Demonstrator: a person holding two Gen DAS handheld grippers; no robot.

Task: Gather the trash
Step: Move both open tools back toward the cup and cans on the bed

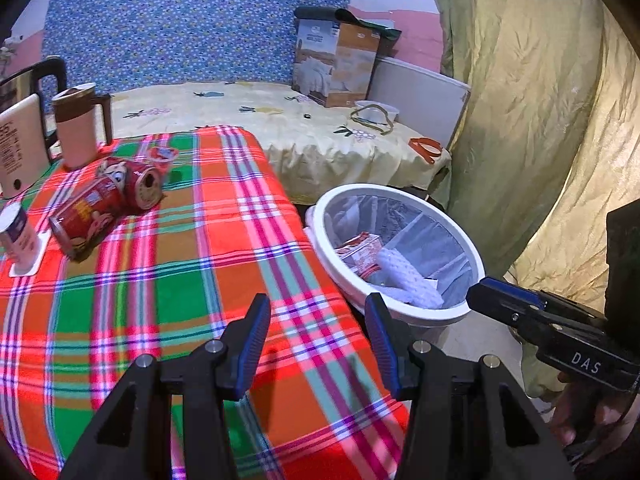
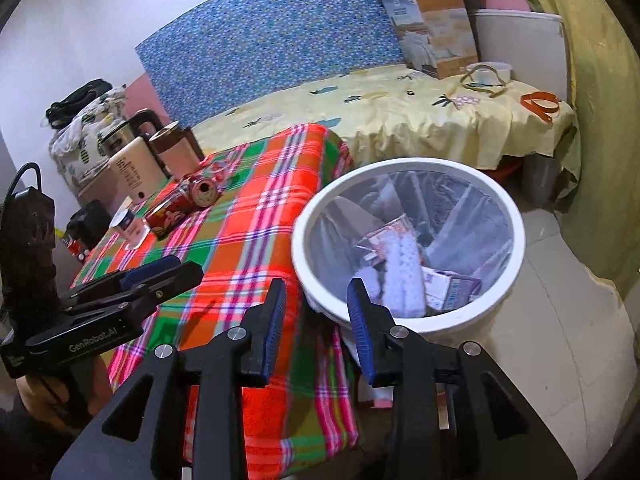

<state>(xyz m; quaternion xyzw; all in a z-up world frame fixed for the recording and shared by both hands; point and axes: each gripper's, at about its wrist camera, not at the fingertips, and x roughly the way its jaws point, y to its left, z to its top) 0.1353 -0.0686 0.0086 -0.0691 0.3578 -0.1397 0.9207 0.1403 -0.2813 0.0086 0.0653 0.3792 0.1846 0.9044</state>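
Observation:
Two red crushed cans [image 1: 104, 204] lie on the plaid-covered table [image 1: 208, 280] at its far left; they also show in the right wrist view [image 2: 182, 204]. A white bin [image 1: 472, 312] beside the table's right edge holds cartons and white wrapping [image 2: 404, 272]. My left gripper [image 1: 318, 344] is open and empty over the table's near right part. My right gripper [image 2: 316, 316] is open and empty, above the table corner and the bin's near rim [image 2: 320, 300]. Each gripper shows in the other's view: the right one [image 1: 520, 312] and the left one [image 2: 160, 276].
A small white cup [image 1: 18, 236], a brown-lidded mug [image 1: 78, 128] and a beige box [image 1: 20, 148] stand at the table's left. Behind is a bed with yellow sheet [image 1: 280, 128], a cardboard box [image 1: 336, 64] and straps. A green curtain [image 1: 540, 100] hangs at right.

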